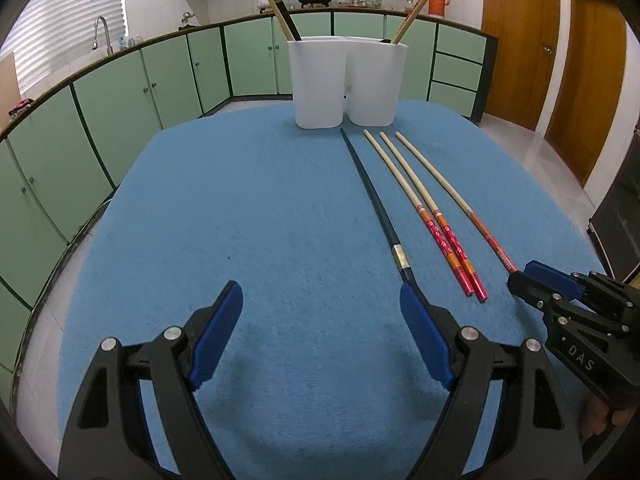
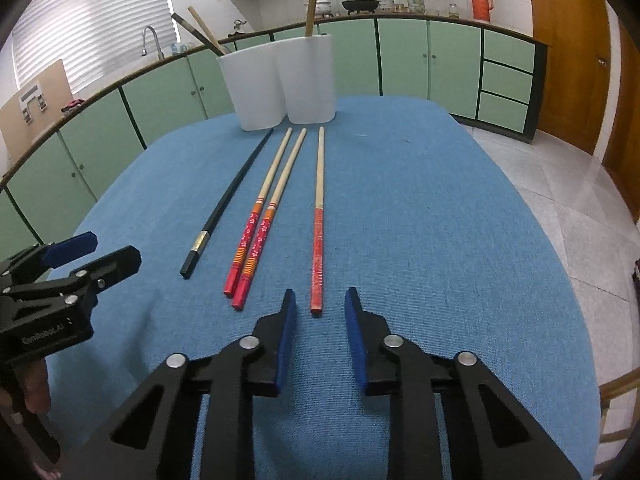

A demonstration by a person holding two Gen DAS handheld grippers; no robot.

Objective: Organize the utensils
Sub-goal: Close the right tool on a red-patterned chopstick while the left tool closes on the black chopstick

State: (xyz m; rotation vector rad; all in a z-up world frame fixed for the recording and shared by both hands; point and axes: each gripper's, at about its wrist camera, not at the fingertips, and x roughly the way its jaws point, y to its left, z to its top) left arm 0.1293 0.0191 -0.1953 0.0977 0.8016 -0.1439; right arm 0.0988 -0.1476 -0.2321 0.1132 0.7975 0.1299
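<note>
The right gripper [image 2: 318,312] hangs low over the blue cloth on the bench [image 2: 440,220], its jaws parted to a narrow gap and empty, lined up on the thick end of the lone red-handled chopstick [image 2: 318,248], which lies just ahead of the blue pads [image 2: 354,320]. The left gripper [image 1: 320,312] hovers beside it with its jaws spread wide, also holding nothing; its right pad sits right by the butt of the black chopstick [image 1: 380,216], though whether it touches I cannot tell.

Between those two sticks lies a pair of flowered red chopsticks [image 2: 256,236], side by side and touching along their handles. All four lie flat with their tips aimed at the two white holders [image 2: 280,84] at the far end of the bench, which stand pressed together and already hold a few sticks upright.

These look light, stiff and thin. I'd judge the smooth lacquered black one the more likely to slip or roll. The thicker, decorated handle end seems the best place to pinch, squarely across the shaft, since a grip near the taper could let it pivot. Lying flat on cloth, each leaves little room under it for the pads.
</note>
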